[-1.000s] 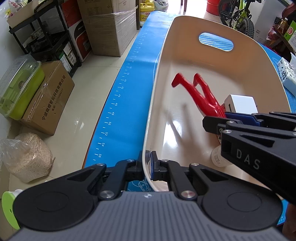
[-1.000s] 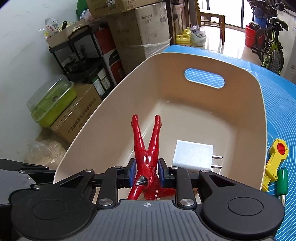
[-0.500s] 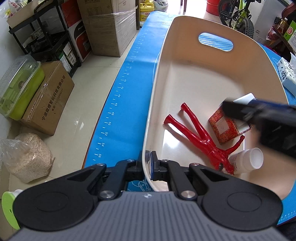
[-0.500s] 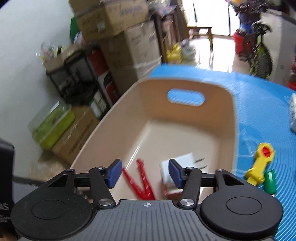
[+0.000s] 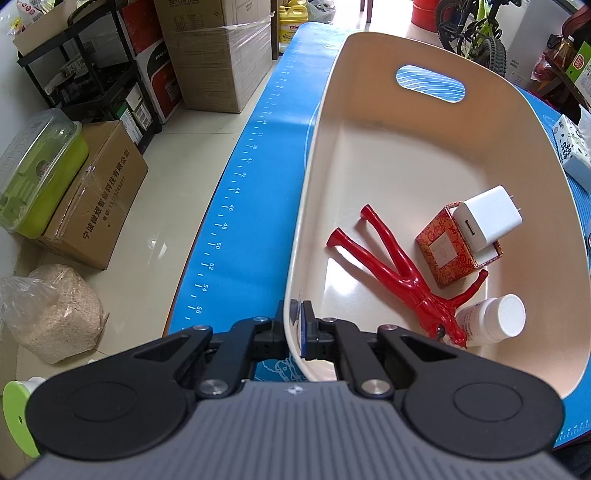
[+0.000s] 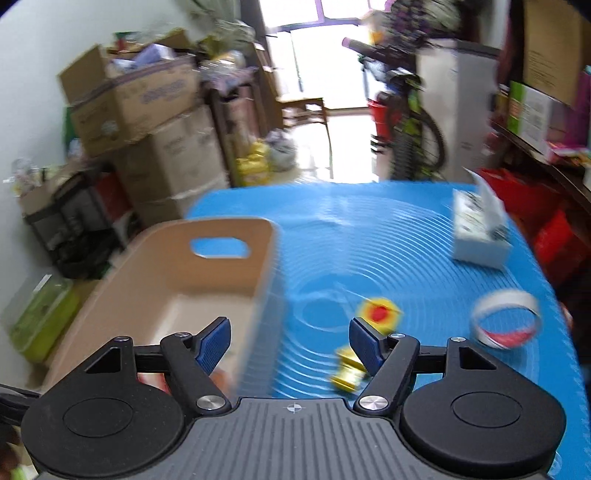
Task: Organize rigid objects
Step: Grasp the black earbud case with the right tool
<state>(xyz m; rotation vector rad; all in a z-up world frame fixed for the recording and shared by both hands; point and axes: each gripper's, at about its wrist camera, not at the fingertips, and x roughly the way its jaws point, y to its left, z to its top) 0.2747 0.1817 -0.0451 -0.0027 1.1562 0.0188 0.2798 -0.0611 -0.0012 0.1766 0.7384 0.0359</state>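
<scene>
A beige tub [image 5: 554, 192] with a handle slot stands on the blue mat [image 5: 251, 206]. My left gripper [image 5: 295, 332] is shut on the tub's near rim. Inside the tub lie a red figure [image 5: 399, 273], a red patterned box [image 5: 443, 247], a white charger [image 5: 487, 219] and a white bottle [image 5: 495, 319]. In the blurred right wrist view my right gripper [image 6: 290, 343] hangs over the tub's right wall [image 6: 266, 280], its jaws opening with nothing between them. A yellow toy [image 6: 354, 369] with a red centre lies on the mat just beyond the right fingertip.
A white tissue box [image 6: 480, 236] sits far right on the mat, and a white ring-shaped roll [image 6: 506, 321] lies nearer. Cardboard boxes [image 5: 218, 51], a black shelf [image 5: 92, 74] and a green container [image 5: 37, 173] stand on the floor to the left. A bicycle [image 5: 476, 33] is behind.
My right gripper let go of the red figure, which now lies in the tub, then opened and swung right and out of the tub toward the yellow toy. The left gripper stayed on the rim.
</scene>
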